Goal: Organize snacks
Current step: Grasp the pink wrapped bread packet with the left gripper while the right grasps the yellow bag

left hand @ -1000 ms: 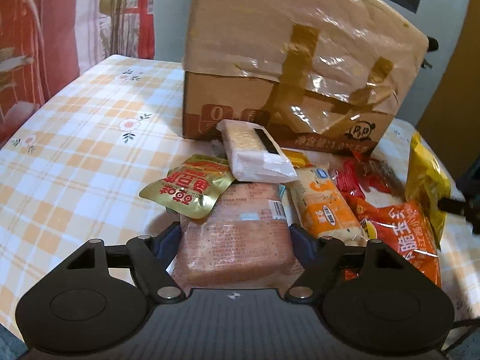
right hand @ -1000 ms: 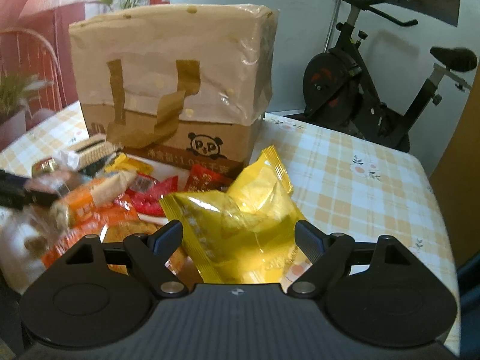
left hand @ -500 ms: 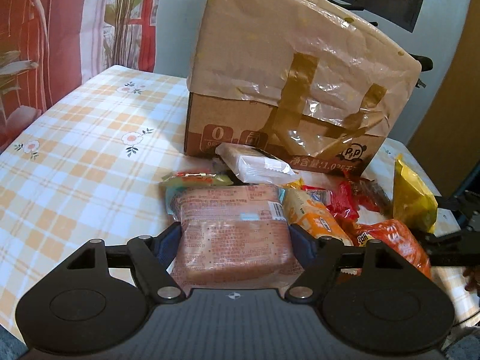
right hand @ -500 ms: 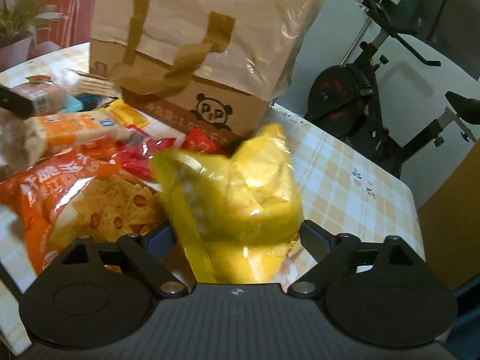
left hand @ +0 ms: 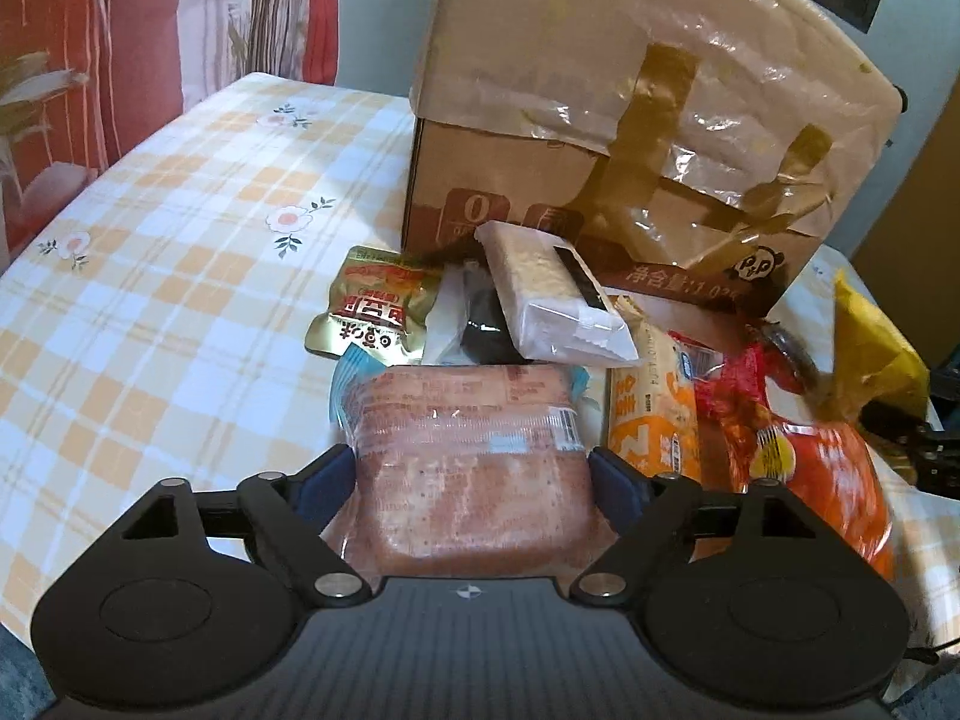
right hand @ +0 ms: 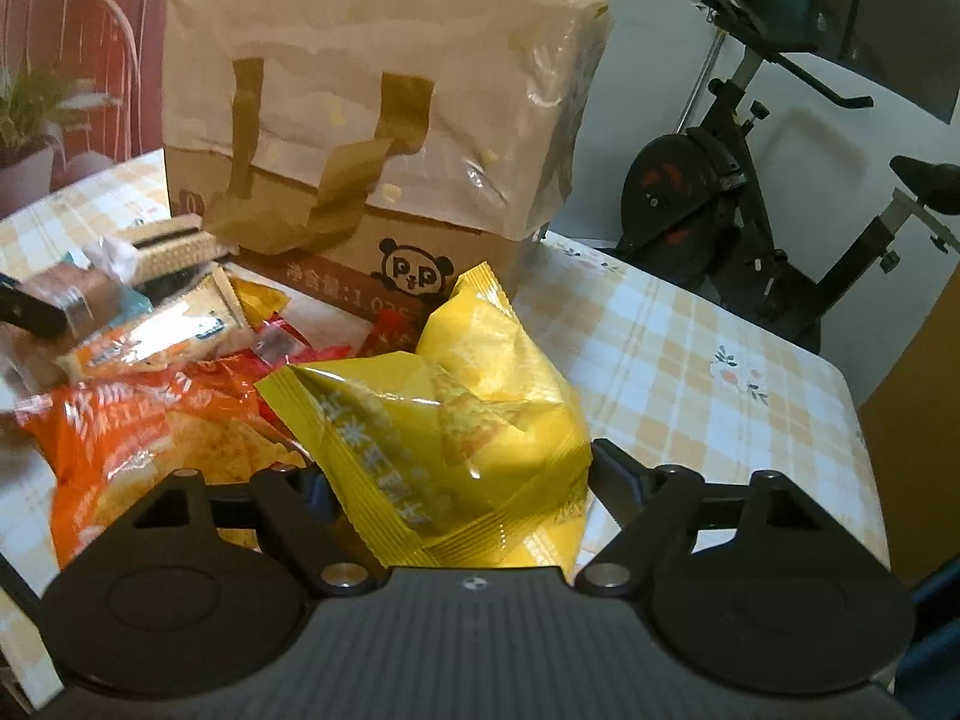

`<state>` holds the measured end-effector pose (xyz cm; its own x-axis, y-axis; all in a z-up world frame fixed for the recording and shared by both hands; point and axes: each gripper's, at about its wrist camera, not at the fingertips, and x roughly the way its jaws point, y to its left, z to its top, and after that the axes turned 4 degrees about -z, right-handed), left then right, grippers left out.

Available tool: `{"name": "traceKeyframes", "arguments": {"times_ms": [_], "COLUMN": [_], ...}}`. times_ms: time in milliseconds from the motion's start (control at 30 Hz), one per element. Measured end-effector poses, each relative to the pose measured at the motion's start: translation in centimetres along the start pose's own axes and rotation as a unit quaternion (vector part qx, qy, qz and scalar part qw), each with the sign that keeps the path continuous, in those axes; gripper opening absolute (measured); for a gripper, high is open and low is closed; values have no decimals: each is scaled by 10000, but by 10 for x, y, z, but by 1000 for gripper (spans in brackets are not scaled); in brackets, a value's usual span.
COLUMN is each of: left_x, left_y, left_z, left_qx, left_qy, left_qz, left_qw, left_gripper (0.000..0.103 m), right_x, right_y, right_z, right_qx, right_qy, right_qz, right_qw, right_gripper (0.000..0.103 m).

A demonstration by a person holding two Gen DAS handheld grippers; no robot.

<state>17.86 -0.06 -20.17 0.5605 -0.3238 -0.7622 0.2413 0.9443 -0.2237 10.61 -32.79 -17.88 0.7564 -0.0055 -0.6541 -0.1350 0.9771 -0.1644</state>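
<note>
I am holding my left tool (left hand: 471, 477) around a pinkish clear-wrapped bread pack (left hand: 468, 450), and its jaws are opening, the blue pads sitting right at the pack's two sides, so I am reading the grip as letting go rather than pressing. The pack is lying at the near edge of the snack heap on the checked tabletop (left hand: 168, 312). Just beyond it a gold pouch with red lettering (left hand: 375, 309) is resting flat, and a white pack of crackers (left hand: 555, 294) is leaning across a dark item toward the brown cardboard box (left hand: 630, 120), which is standing upright behind the heap with a crinkled plastic sheet and tan tape over its top. An orange-and-white bar wrapper (left hand: 651, 414) is lying just right of the bread, touching a big orange crisp bag (left hand: 822, 474). My right tool (right hand: 462, 480) is closing its jaws on a crumpled yellow snack bag (right hand: 456, 420) (the bag is bulging between the two fingers, but its folds are hiding the pads, so I cannot tell how firmly they are pressing). That yellow bag is sitting at the right end of the heap, overlapping the orange crisp bag (right hand: 138, 438), with small red packets (right hand: 294, 348) behind it, near the foot of the box (right hand: 372, 138). An exercise bike (right hand: 738, 198) is standing past the tabletop's far corner.
</note>
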Motion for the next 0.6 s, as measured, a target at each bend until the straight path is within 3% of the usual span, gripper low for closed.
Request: {"name": "traceKeyframes", "arguments": {"times_ms": [100,200,333,600], "left_x": [4,0,-11,-51], "left_y": [-2,-3,4,14], "left_z": [1,-2,-3,5], "left_qx": [128,225,-41,-264], "left_qy": [2,-86,-183,-859], "left_qz": [29,-29,-172,-174], "left_qw": [9999,9997,9997,9958], "left_gripper": [85,77,76,76], "right_x": [-5,-8,-13,-31], "right_y": [-3,-5,-7,-12], "right_z": [1,3,5,11], "right_qx": [178,291,392,536], "right_qy": [-49,-90,-176,-441], "right_qz": [52,84,108,116], "right_qw": [9998,9995,9990,9975], "right_gripper": [81,81,81,81]}}
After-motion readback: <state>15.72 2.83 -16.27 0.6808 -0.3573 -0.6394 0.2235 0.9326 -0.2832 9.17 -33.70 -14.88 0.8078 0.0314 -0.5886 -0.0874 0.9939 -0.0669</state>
